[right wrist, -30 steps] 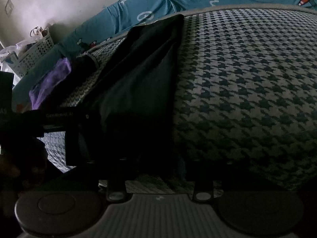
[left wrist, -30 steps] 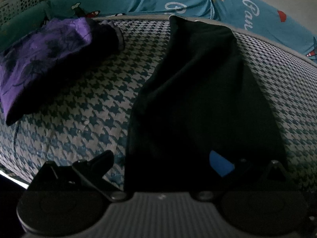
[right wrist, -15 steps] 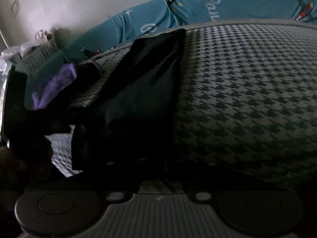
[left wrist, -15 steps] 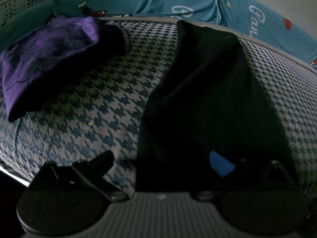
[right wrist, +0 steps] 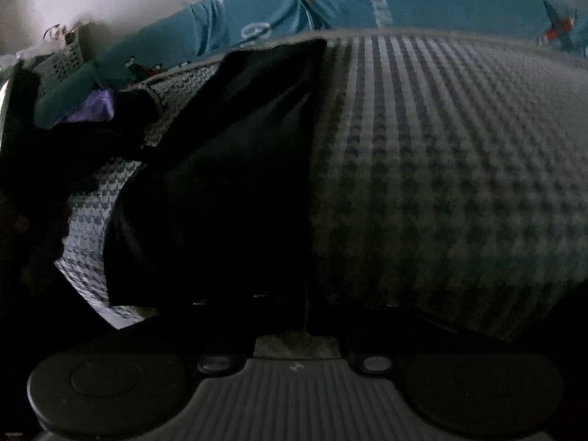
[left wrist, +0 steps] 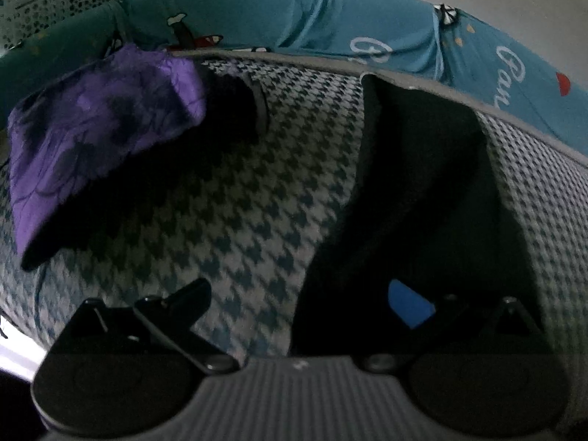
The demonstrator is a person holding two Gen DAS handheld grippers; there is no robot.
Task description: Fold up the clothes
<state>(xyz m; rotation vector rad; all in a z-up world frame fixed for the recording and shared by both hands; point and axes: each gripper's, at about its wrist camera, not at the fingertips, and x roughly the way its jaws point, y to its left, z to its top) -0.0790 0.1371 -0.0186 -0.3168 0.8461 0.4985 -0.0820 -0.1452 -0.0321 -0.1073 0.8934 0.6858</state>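
1. Black garment (left wrist: 415, 183) lies stretched lengthwise on the houndstooth bedspread (left wrist: 257, 202), running from the near edge of the bed up to the grey piping at the far edge; the right wrist view shows the same black garment (right wrist: 220, 169) with its right edge straight and its left side creased.
2. Left gripper (left wrist: 312, 305) sits low at the garment's near end with its jaws spread wide; the left finger (left wrist: 183, 301) is over bare bedspread and the blue-padded right finger (left wrist: 409, 307) is over the dark cloth.
3. Right gripper (right wrist: 305, 316) is at the garment's near right corner; its fingers are lost in shadow, so I cannot tell whether it is clamped.
4. Purple patterned garment (left wrist: 103, 136) lies folded to the left, well apart, with a dark item (left wrist: 235, 106) just beside it.
5. Teal printed sheet (left wrist: 330, 22) borders the far side, and a perforated basket (left wrist: 51, 3) stands at the far left.
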